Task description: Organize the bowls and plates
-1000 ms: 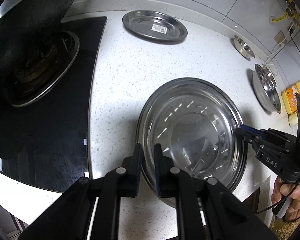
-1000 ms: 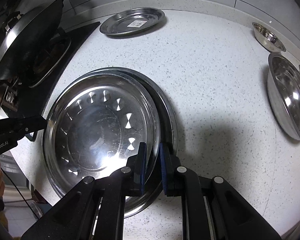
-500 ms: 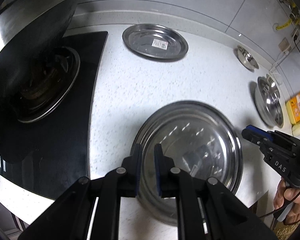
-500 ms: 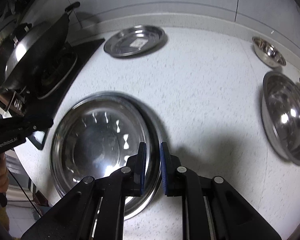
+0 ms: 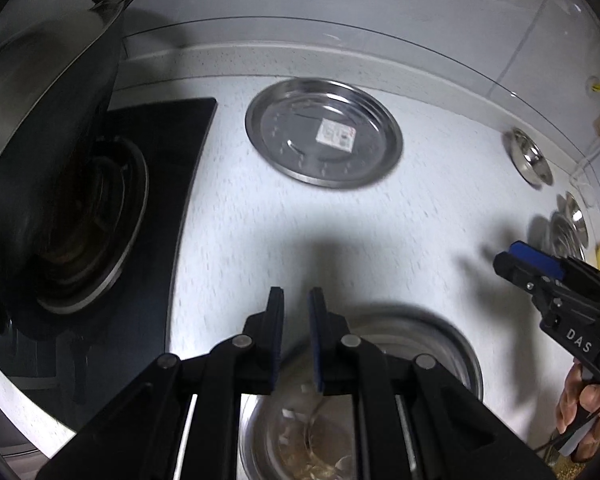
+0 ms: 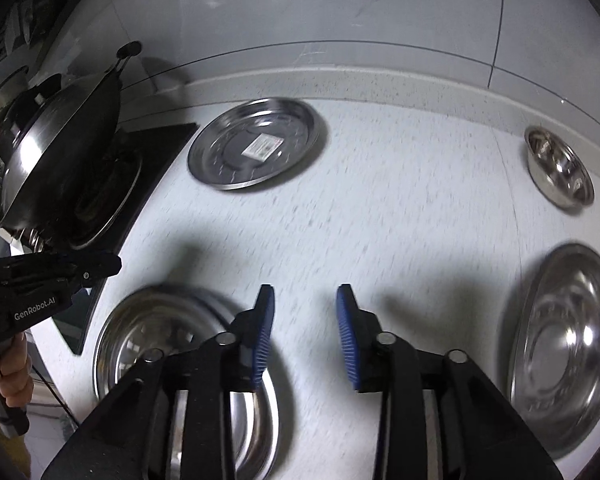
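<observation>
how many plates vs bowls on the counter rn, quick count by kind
plates: 3 (stickered plate, stacked pair)
bowls: 3 (small bowl, large bowl, second small bowl behind it, mostly hidden)
total: 6

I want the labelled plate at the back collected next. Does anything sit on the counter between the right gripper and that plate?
Nothing visible does. Only bare counter lies between the right gripper and the labelled plate.

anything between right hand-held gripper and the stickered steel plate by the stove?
Nothing: bare speckled white countertop runs from the right hand-held gripper to the round stainless plate with the white sticker, shown in the right wrist view.
</observation>
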### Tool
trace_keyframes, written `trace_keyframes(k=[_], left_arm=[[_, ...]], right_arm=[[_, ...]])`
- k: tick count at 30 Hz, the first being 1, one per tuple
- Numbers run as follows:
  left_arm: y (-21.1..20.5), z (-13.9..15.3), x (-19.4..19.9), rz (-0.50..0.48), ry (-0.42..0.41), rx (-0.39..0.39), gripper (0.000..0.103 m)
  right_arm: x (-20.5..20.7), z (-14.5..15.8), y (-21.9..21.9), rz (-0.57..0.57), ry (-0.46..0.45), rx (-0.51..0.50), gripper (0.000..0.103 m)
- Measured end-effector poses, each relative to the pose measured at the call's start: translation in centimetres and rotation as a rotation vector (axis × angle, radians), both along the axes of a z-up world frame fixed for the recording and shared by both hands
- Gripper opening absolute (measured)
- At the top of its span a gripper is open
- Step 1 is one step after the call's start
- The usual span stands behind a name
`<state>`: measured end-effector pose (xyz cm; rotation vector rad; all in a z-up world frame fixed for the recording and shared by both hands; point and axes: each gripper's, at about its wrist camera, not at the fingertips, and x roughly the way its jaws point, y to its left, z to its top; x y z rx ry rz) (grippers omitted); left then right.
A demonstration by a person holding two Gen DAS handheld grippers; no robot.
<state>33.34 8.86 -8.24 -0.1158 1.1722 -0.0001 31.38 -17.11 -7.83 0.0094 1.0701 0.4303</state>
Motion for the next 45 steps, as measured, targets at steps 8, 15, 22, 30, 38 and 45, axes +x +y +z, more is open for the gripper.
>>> trace_keyframes(k=[8, 15, 22, 30, 38, 45], left_arm=[[2.3, -0.1, 9.0, 0.013, -0.005, -0.029, 0.012], [4.8, -2.9, 14.8, 0.050, 0.041, -0.091, 0.012], [5.4, -4.0, 17.9, 0.050, 0.037, -0.082, 0.012], [6.8, -3.8, 18.8, 0.078, 0.028, -0.083, 0.012], [7.9, -5.3, 19.8, 0.086, 0.075, -0.154, 0.020], [7.7, -5.5, 20.1, 0.076, 0.078, -0.143, 0.024]], right_arm=[[5.5, -0.5, 1.4, -0.025, 0.011, 0.000, 0.036], [10.1, -2.9, 3.2, -0.058, 0.084, 0.046, 0.036], [13.4, -4.6, 4.6, -0.074, 0.124, 0.056, 0.036], [15.5, -5.6, 5.7, -0.071, 0.142, 0.052, 0.040], [16.4, -5.7, 5.8, -0.052, 0.155, 0.078, 0.040], [16.9, -5.8, 6.1, -0.019, 0.170, 0.092, 0.040]])
